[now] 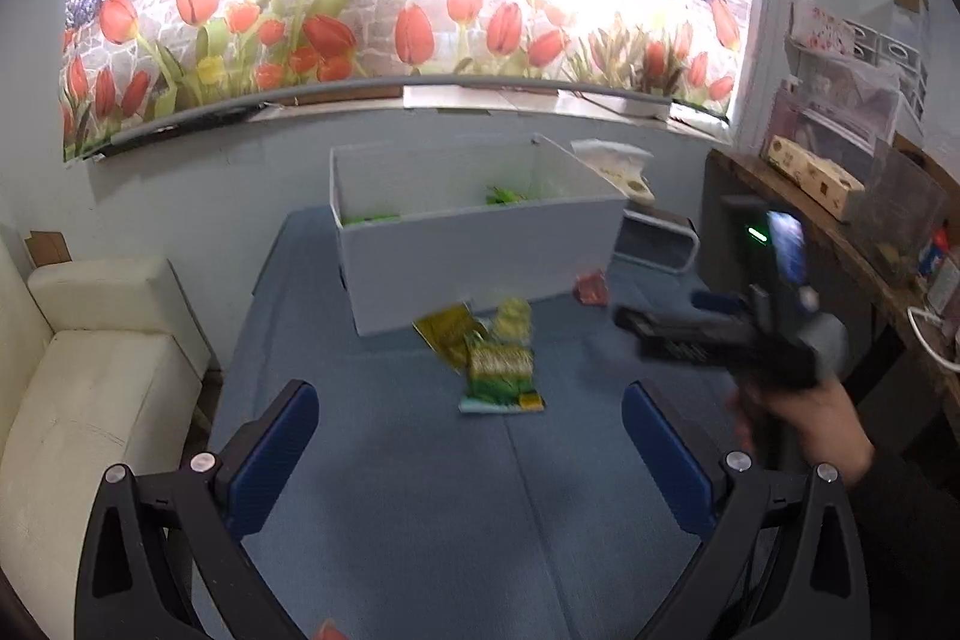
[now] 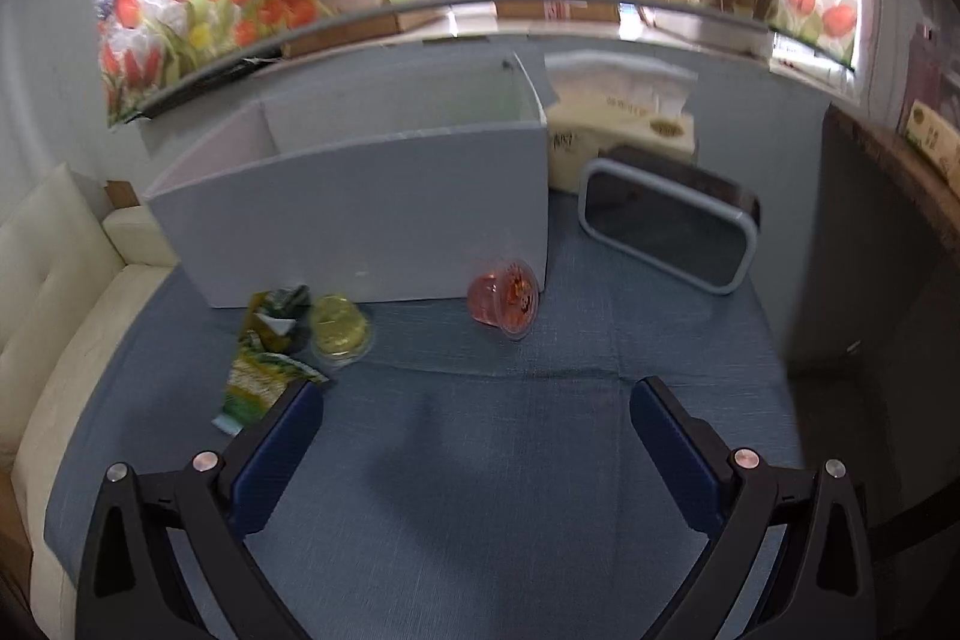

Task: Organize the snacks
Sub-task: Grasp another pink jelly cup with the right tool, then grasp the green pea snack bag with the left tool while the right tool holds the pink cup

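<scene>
Jelly cup (image 2: 504, 301) is seen ahead of the right gripper (image 2: 474, 430), tipped sideways against the box (image 2: 372, 220); jaws spread wide, empty.

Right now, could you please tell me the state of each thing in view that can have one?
left gripper: open, empty.
right gripper: open, empty.
white box: open-topped, green packets inside.
red jelly cup: tipped on its side, by the box.
yellow jelly cup: sealed, on the cloth.
green snack packets: lying flat, outside the box.
tissue box: tissue sticking out.
</scene>
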Demonstrator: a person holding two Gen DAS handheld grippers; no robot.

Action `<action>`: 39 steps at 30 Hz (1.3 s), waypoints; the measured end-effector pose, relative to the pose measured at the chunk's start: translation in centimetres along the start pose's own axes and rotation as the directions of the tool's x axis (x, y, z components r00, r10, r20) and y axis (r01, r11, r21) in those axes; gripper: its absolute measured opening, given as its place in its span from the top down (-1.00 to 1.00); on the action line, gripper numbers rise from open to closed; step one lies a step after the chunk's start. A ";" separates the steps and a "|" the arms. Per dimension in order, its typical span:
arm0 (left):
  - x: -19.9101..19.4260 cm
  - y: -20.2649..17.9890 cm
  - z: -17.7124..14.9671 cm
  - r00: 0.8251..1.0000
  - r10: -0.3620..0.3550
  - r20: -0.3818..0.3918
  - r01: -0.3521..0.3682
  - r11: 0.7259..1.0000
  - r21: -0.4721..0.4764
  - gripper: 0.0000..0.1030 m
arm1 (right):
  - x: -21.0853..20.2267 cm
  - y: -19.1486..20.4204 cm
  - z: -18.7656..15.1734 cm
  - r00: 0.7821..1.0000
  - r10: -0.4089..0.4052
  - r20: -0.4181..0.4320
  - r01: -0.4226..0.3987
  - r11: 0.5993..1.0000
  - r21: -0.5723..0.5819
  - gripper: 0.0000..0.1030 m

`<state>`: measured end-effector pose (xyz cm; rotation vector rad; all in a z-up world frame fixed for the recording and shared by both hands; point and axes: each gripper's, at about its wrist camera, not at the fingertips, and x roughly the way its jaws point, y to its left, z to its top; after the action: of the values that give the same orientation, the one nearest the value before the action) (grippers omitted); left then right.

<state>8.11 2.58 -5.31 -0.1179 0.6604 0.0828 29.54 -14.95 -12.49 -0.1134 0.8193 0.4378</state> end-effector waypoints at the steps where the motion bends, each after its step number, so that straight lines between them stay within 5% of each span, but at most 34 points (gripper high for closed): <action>1: 0.0 -0.4 -0.6 1.000 0.013 -0.009 -0.013 1.000 0.010 -1.00 | 0.8 0.0 0.3 1.000 -0.015 -0.003 0.015 1.000 0.005 -1.00; 7: 0.2 -0.9 -2.5 0.998 0.033 -0.055 -0.032 0.999 0.023 -1.00 | 4.9 0.0 2.2 0.998 -0.061 0.017 0.061 0.998 0.023 -0.99; 9: 0.2 -0.5 -2.8 0.998 0.027 -0.058 -0.026 1.000 0.015 -1.00 | 6.0 -0.3 2.6 0.999 -0.038 0.007 0.037 0.998 0.048 -0.78; 11: 0.4 -0.3 -2.9 0.997 0.029 -0.067 -0.029 1.000 0.010 -1.00 | 7.4 -0.3 2.7 0.997 -0.067 -0.046 0.068 0.997 0.039 -0.34; 15: 1.0 0.4 -2.9 0.997 0.024 -0.072 -0.025 1.000 -0.018 -1.00 | 8.3 -0.5 2.7 0.997 -0.052 -0.060 0.053 0.998 0.031 -0.14; 17: 1.3 0.6 -2.9 0.997 0.022 -0.080 -0.024 0.999 -0.028 -1.00 | 8.4 -0.5 2.8 0.997 -0.045 -0.055 0.046 0.999 0.025 0.12; 27: 4.2 0.8 -2.2 0.995 0.026 -0.094 -0.029 0.999 -0.034 -1.00 | 6.9 0.0 1.8 0.999 -0.026 -0.038 0.026 1.000 -0.001 0.21; 39: 14.3 -0.1 -0.1 0.986 0.045 -0.162 -0.042 0.999 0.022 -1.00 | -2.9 0.0 -2.7 0.999 0.006 0.045 -0.006 1.000 0.001 0.22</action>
<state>19.27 3.07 -14.17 -0.0930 0.8268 0.1094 25.96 -16.61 -12.24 -0.0996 0.7755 0.4439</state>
